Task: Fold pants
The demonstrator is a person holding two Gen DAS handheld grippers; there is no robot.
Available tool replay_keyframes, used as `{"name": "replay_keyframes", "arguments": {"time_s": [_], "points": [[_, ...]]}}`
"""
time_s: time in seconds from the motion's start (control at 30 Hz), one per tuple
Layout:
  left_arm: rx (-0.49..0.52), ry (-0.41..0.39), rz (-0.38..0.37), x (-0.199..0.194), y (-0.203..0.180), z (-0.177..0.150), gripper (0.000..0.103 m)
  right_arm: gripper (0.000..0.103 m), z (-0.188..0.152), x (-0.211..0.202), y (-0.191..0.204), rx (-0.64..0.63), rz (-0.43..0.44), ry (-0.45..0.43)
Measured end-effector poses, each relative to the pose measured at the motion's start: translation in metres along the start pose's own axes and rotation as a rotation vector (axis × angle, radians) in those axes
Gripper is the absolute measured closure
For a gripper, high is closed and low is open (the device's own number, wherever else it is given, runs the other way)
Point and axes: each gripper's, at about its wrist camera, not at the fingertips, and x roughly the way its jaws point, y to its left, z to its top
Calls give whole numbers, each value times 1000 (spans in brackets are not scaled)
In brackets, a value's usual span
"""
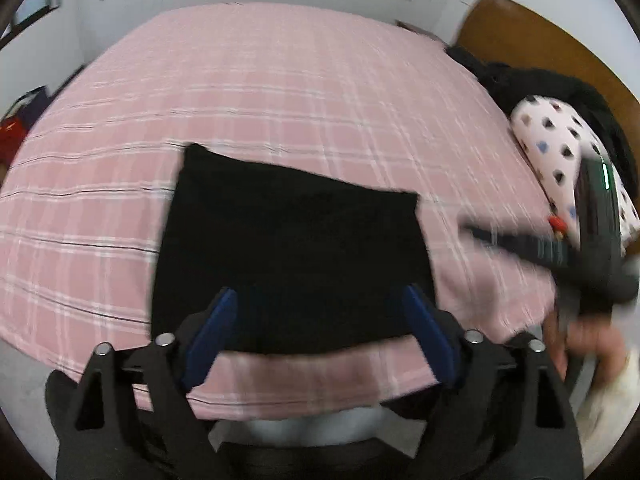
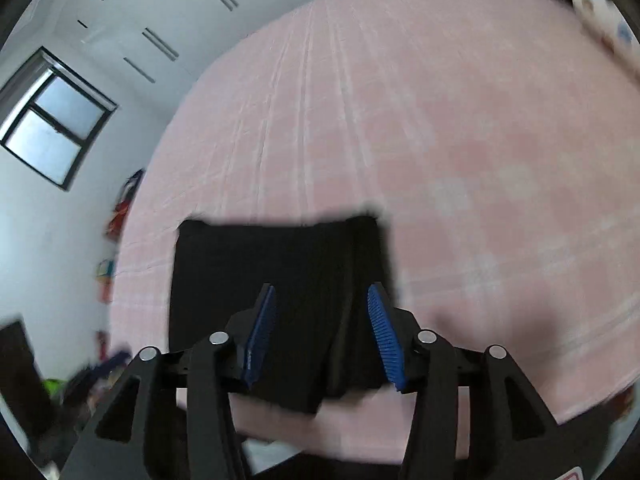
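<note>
Pants [image 1: 288, 256]: folded black rectangle, lower centre, on bed [image 1: 280, 92]. Left gripper [image 1: 320, 328], right gripper [image 2: 322, 332]: both wide, empty. Edges best kept aligned, creases smoothed flat.

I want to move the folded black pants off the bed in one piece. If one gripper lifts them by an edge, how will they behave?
The folded black pants are soft cloth lying flat on the pink plaid bedsheet, so they would probably droop. The layers look loose at the near edge, so the fold would likely open. They should slide rather than roll if pushed.
</note>
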Motion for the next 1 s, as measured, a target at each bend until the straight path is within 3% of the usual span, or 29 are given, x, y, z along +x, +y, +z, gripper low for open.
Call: {"name": "replay_keyframes", "arguments": {"time_s": [0.13, 0.17, 0.23, 0.27, 0.3, 0.33, 0.4, 0.53, 0.63, 0.7, 0.83, 0.9, 0.97, 1.0], "points": [[-43, -13, 117, -4, 28, 10, 19, 54, -21, 54, 9, 4, -15, 144], [-50, -23, 159, -7, 36, 12, 19, 52, -37, 61, 11, 13, -28, 152], [-49, -38, 219, -12, 45, 13, 17, 38, -42, 71, 14, 32, -20, 119], [-49, -41, 241, -13, 48, 13, 17, 37, -42, 72, 16, 38, -13, 100], [-47, -44, 264, -14, 50, 15, 16, 51, -39, 75, 22, 28, -8, 90], [-45, -42, 288, -14, 52, 15, 16, 92, -38, 78, 26, 15, -8, 90], [-39, -35, 315, -13, 53, 16, 16, 91, -30, 77, 34, 4, 20, 82], [-9, -24, 376, -11, 52, 16, 16, 91, 2, 13, 73, -128, 77, -48], [3, -20, 394, -9, 52, 15, 16, 91, 16, -15, 93, -238, 38, -105], [-6, -8, 389, -5, 52, 15, 16, 90, 12, 0, 92, -263, -38, -82], [-17, 11, 381, 0, 56, 13, 16, 86, -15, 74, 35, -176, -188, 133], [-10, 26, 385, 4, 56, 11, 16, 85, -24, 71, 24, -104, -143, 93], [-6, 46, 390, 10, 60, 9, 13, 69, -26, 52, 23, -55, -151, 24], [-15, 54, 388, 11, 64, 8, 9, 55, -25, 44, 24, -46, -171, -2]]}}
